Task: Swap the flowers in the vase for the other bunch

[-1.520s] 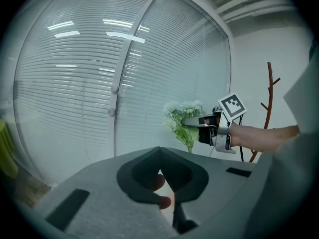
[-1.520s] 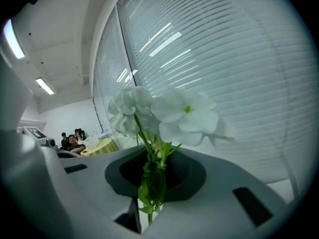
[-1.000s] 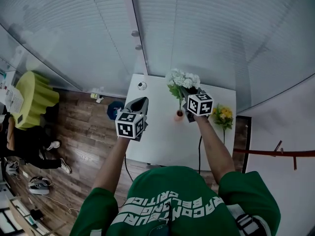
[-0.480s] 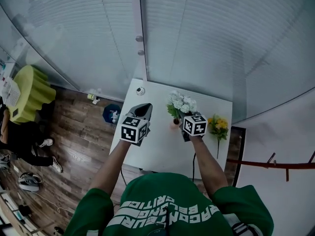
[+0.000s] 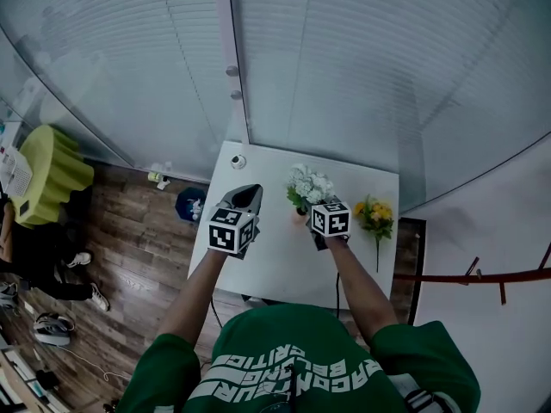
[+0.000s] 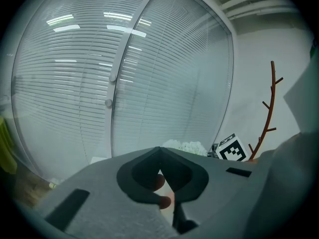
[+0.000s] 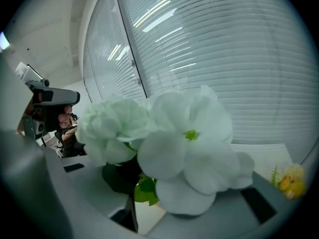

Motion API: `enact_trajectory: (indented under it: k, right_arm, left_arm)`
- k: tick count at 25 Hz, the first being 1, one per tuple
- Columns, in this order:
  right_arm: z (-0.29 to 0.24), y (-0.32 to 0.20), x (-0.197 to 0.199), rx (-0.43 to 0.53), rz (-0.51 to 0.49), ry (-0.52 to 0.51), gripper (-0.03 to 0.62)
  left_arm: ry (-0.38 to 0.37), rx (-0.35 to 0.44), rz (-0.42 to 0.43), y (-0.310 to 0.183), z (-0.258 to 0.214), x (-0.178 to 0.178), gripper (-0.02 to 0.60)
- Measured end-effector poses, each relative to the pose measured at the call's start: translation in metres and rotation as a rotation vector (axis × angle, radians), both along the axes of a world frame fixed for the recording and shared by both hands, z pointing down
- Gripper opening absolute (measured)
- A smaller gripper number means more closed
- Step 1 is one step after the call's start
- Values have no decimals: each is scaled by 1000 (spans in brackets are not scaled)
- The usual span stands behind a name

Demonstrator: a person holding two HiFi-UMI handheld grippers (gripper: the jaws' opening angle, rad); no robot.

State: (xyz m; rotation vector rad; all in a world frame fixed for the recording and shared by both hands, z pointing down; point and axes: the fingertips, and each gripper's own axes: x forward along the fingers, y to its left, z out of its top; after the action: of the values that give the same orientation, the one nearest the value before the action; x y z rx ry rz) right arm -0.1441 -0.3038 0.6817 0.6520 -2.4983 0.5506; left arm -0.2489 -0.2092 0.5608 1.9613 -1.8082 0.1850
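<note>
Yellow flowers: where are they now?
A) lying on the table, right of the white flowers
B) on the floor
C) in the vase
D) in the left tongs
A: in the head view the yellow flowers lie flat on the table, stem toward the person, to the right of the white flowers.

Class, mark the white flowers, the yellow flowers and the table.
white flowers (image 7: 189,148), right gripper view, front bloom's petals
yellow flowers (image 5: 376,212), head view, the blooms
table (image 5: 284,263), head view, bare top
</note>
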Motion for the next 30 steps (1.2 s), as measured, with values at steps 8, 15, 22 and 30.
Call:
enact_trajectory:
  k: [8, 15, 22, 30]
  right_arm:
    - [-1, 14, 22, -67, -44, 123, 227]
    - [-11, 30, 53, -79, -51, 158, 227]
    - [-29, 39, 92, -73, -21, 129, 226]
    - [-84, 47, 145, -22, 60, 72, 157]
  left_arm:
    - [6, 15, 10, 8, -12, 16, 0]
    - [25, 21, 8, 17, -18, 30, 0]
    - [46, 17, 3, 25, -15, 42, 0]
    - [56, -6, 12, 42, -24, 61, 0]
